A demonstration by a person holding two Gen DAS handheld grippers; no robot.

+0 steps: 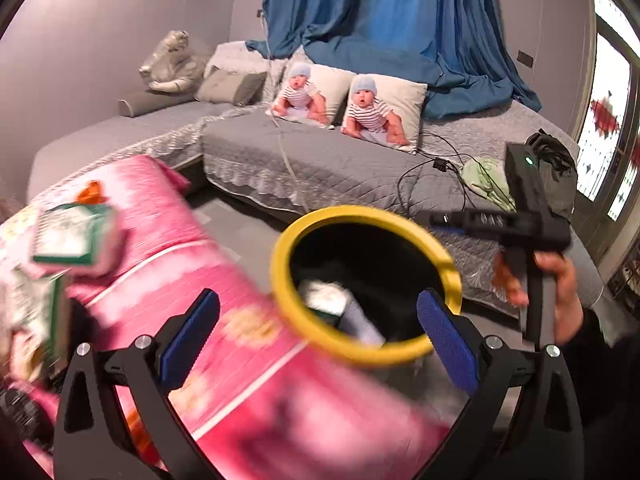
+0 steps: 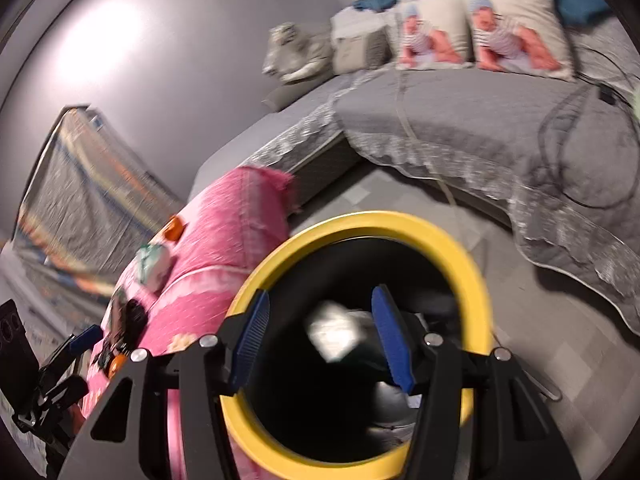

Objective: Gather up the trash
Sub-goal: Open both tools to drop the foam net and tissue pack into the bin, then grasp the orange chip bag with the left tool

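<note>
A trash bin with a yellow rim (image 1: 362, 214) stands on the floor beside a pink-covered table (image 1: 168, 240); white crumpled trash (image 1: 324, 298) lies inside it. My left gripper (image 1: 318, 332) is open and empty over the table's edge, next to the bin. My right gripper (image 2: 322, 338) is open above the bin's mouth (image 2: 476, 276), and a blurred white scrap (image 2: 334, 334) shows between the fingers, apart from them. In the left wrist view the right gripper (image 1: 452, 220) is seen from the side above the bin. A green-and-white carton (image 1: 72, 236) sits on the table.
A grey corner sofa (image 1: 320, 160) with two baby-print pillows (image 1: 384, 114) and black cables (image 1: 432, 168) lies behind the bin. A blue curtain (image 1: 380, 20) hangs behind it. Small orange items (image 2: 174, 230) lie on the pink cloth. A window is at right.
</note>
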